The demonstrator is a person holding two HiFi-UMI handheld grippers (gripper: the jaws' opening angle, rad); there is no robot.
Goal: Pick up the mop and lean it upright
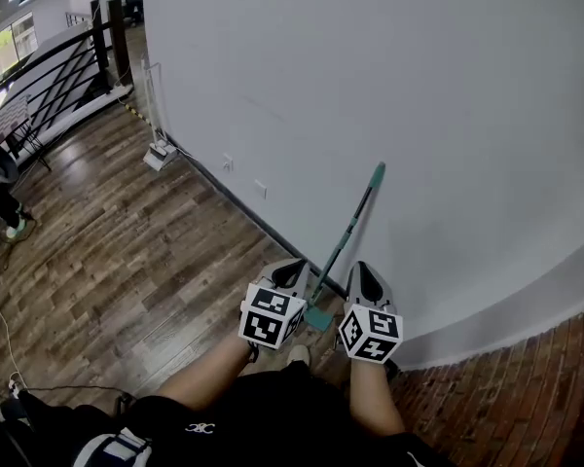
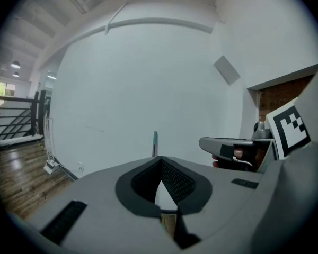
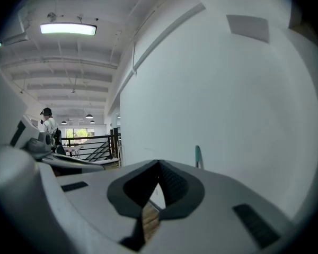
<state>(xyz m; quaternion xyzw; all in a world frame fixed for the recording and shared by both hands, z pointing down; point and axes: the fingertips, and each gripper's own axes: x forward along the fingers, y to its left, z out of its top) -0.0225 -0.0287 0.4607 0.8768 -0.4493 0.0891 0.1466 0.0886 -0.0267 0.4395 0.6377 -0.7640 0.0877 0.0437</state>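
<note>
The mop (image 1: 343,239) leans upright against the white wall (image 1: 419,86), its teal handle tip (image 1: 378,170) touching the wall and its teal head (image 1: 318,317) on the wood floor. My left gripper (image 1: 294,271) is just left of the mop's lower shaft, and my right gripper (image 1: 363,277) is just right of it. Both are shut with nothing between the jaws, and neither touches the mop. The handle tip shows above the jaws in the left gripper view (image 2: 155,141) and in the right gripper view (image 3: 198,155).
A black railing (image 1: 49,76) borders the wood floor at far left, with a person (image 1: 0,178) beside it. A white long-handled tool (image 1: 158,149) stands against the wall farther back. A cable (image 1: 0,300) lies on the floor. Brick paving (image 1: 526,387) starts at right.
</note>
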